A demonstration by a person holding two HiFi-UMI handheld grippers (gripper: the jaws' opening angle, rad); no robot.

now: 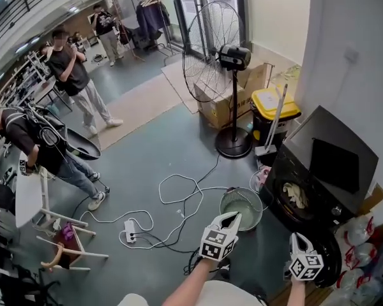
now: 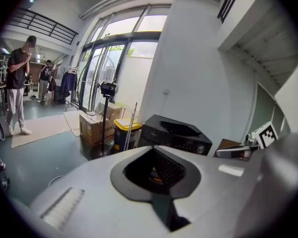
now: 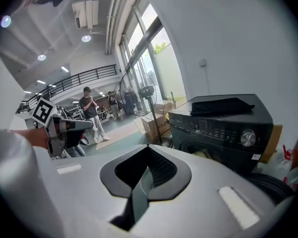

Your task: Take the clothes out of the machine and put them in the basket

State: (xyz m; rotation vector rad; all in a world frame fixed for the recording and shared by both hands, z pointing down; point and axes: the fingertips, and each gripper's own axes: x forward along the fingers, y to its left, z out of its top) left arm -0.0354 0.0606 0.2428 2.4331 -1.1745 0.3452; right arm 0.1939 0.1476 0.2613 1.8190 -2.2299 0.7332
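Observation:
A black front-loading washing machine (image 1: 325, 164) stands at the right, its round door (image 1: 329, 255) swung open and light-coloured clothes (image 1: 297, 195) lying in the drum. A round mesh basket (image 1: 240, 208) sits on the floor just left of it. My left gripper (image 1: 235, 215) hovers over the basket's near rim, shut and empty. To the right, my right gripper (image 1: 295, 236) is in front of the open door, also shut and empty. The right gripper view shows the machine (image 3: 223, 123) ahead with clothes (image 3: 203, 153) in its opening. The machine (image 2: 176, 135) also appears in the left gripper view.
A tall pedestal fan (image 1: 217, 50), a cardboard box (image 1: 223, 104) and a yellow bin (image 1: 274, 107) stand behind the basket. White cables and a power strip (image 1: 130, 231) trail across the floor at left. Water bottles (image 1: 364, 234) crowd the right edge. Several people stand further back.

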